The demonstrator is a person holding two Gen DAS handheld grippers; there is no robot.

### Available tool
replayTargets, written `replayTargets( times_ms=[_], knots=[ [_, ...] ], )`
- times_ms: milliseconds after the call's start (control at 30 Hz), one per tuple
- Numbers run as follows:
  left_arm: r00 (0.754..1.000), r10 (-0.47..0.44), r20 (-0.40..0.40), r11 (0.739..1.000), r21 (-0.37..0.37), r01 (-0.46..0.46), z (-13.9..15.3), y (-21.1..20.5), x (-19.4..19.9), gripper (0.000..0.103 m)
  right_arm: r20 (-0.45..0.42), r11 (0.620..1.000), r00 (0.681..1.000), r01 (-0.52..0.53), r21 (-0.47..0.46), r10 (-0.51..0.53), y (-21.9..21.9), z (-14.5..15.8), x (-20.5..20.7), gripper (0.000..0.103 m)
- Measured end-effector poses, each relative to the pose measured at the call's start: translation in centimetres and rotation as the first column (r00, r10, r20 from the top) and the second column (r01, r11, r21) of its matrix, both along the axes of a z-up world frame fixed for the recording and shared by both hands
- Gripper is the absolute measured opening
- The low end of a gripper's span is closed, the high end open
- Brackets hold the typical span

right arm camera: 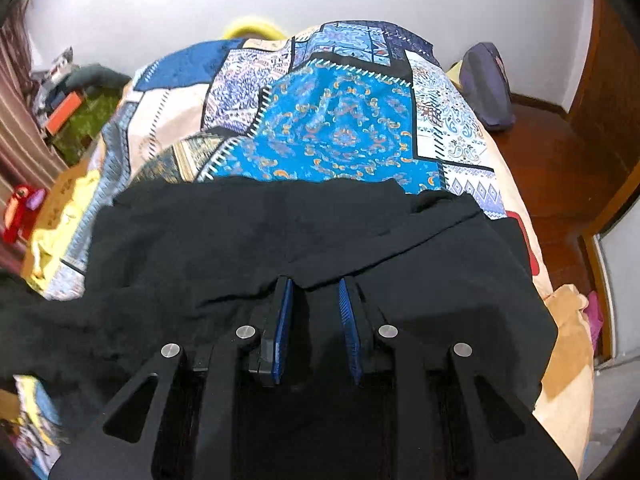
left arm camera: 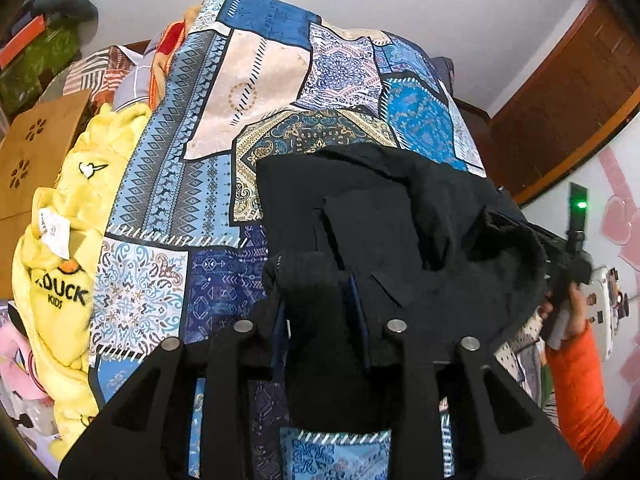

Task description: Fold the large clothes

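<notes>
A large black garment (left arm camera: 400,220) lies on a bed with a blue patchwork cover (left arm camera: 208,128). My left gripper (left arm camera: 320,276) is shut on a ribbed black cuff (left arm camera: 308,276) of the garment, which fills the gap between the blue pads. In the right wrist view the black garment (right arm camera: 260,232) spreads across the cover (right arm camera: 340,120). My right gripper (right arm camera: 316,284) has its fingers apart over the black cloth, with a fold of it lying between the pads; I cannot tell if they pinch it. The right gripper also shows in the left wrist view (left arm camera: 568,264), held by a hand with an orange sleeve.
A yellow fleece garment (left arm camera: 68,248) with a duck print lies at the bed's left edge. A brown cardboard box (left arm camera: 36,152) stands beside it. A dark purple pillow (right arm camera: 488,88) sits at the far right of the bed. Wooden floor (right arm camera: 560,184) lies to the right.
</notes>
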State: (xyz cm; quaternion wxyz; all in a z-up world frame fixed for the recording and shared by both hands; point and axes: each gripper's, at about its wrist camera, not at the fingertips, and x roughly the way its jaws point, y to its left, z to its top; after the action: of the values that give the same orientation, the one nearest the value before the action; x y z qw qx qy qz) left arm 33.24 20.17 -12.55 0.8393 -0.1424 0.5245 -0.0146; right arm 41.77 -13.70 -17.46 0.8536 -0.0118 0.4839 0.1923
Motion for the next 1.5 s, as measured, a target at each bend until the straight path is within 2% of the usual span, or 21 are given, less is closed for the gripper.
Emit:
replayTargets(
  times_ms=[33, 67, 100, 133, 233, 300, 400, 533, 600, 700, 733, 800, 867, 1067, 1167, 1200, 1267, 1400, 1500],
  knots=[
    [1.000, 0.007, 0.008, 1.000, 0.021, -0.007, 0.3, 0.2, -0.2, 0.040, 0.008, 1.000, 1.000, -0.004, -0.010, 0.004, 0.2, -0.1, 0.1, 0.022],
    [0.999, 0.021, 0.032, 0.997, 0.070, -0.023, 1.0, 0.6, -0.6, 0.051, 0.012, 1.000, 1.000, -0.008, -0.018, 0.008, 0.3, -0.2, 0.1, 0.022],
    [0.998, 0.026, 0.060, 0.992, 0.125, -0.034, 1.9, 1.0, -1.2, 0.057, 0.012, 1.000, 1.000, -0.011, -0.026, 0.011, 0.3, -0.3, 0.1, 0.022],
    [0.996, 0.029, 0.088, 0.986, 0.159, -0.043, 2.9, 1.5, -1.9, 0.057, 0.010, 0.999, 1.000, -0.012, -0.032, 0.013, 0.4, -0.3, 0.2, 0.022],
    [0.990, 0.054, 0.131, 0.981, 0.179, -0.078, 4.4, 2.6, -3.7, 0.057, -0.003, 0.999, 1.000, -0.007, -0.035, 0.007, 0.4, -0.3, 0.7, 0.022],
    [0.987, 0.032, 0.156, 0.973, 0.222, -0.066, 4.9, 1.9, -5.4, 0.058, -0.008, 0.999, 1.000, 0.002, -0.032, -0.002, 0.4, -0.4, 0.8, 0.022],
    [0.986, -0.036, 0.163, 0.967, 0.255, -0.007, 4.1, -0.9, -7.4, 0.061, -0.009, 0.999, 1.000, 0.014, -0.035, -0.014, 0.5, -0.4, 0.8, 0.022],
    [0.981, -0.133, 0.143, 0.973, 0.205, 0.102, 1.1, -6.0, -7.5, 0.061, -0.019, 0.999, 1.000, 0.019, -0.051, -0.020, 0.8, -0.1, 0.8, 0.022],
    [0.975, -0.173, 0.141, 0.975, 0.164, 0.150, -0.7, -8.8, -6.6, 0.061, -0.027, 0.998, 0.999, 0.020, -0.051, -0.022, 0.7, 0.1, 0.8, 0.022],
    [0.971, -0.211, 0.116, 0.970, 0.144, 0.194, -3.3, -12.8, -3.9, 0.059, -0.031, 0.999, 0.999, 0.015, -0.051, -0.017, 0.5, 0.2, 0.8, 0.022],
    [0.969, -0.216, 0.123, 0.970, 0.145, 0.197, -3.9, -13.8, -2.8, 0.057, -0.033, 0.999, 0.999, 0.014, -0.048, -0.016, 0.4, 0.2, 0.8, 0.022],
    [0.971, -0.200, 0.128, 0.973, 0.146, 0.181, -4.5, -15.2, -0.6, 0.046, -0.038, 0.999, 0.999, 0.016, -0.040, -0.018, 0.2, 0.4, 0.7, 0.022],
    [0.977, -0.165, 0.136, 0.979, 0.139, 0.147, -4.7, -15.6, 1.5, 0.046, -0.027, 0.999, 1.000, 0.015, -0.031, -0.015, -0.4, 1.3, 0.3, 0.022],
    [0.988, -0.125, 0.095, 0.987, 0.117, 0.113, -6.4, -15.3, 8.1, 0.046, 0.119, 0.999, 0.992, -0.041, -0.030, 0.044, -1.7, 5.9, -2.2, 0.022],
    [0.995, -0.060, 0.079, 0.998, 0.039, 0.057, -6.7, -14.0, 10.2, 0.046, 0.137, 0.996, 0.987, -0.089, 0.029, 0.085, -2.1, 7.2, -3.5, 0.025],
    [0.996, -0.030, 0.079, 0.999, 0.012, 0.029, -6.7, -13.5, 11.0, 0.046, 0.133, 0.994, 0.987, -0.102, 0.043, 0.096, -1.9, 7.1, -3.7, 0.029],
    [0.996, -0.008, 0.085, 0.999, 0.035, 0.006, -6.8, -13.3, 11.7, 0.046, 0.113, 0.990, 0.987, -0.123, 0.069, 0.115, -1.4, 6.4, -4.0, 0.035],
    [0.998, 0.001, 0.071, 0.998, 0.068, -0.006, -7.7, -13.4, 12.8, 0.047, 0.048, 0.989, 0.989, -0.144, 0.036, 0.142, 0.4, 2.3, -3.7, 0.036],
    [0.997, -0.006, 0.072, 0.992, 0.125, -0.003, -8.5, -13.5, 13.1, 0.052, 0.020, 0.991, 0.993, -0.117, 0.059, 0.116, 0.2, 0.0, -2.9, 0.039]
  ],
)
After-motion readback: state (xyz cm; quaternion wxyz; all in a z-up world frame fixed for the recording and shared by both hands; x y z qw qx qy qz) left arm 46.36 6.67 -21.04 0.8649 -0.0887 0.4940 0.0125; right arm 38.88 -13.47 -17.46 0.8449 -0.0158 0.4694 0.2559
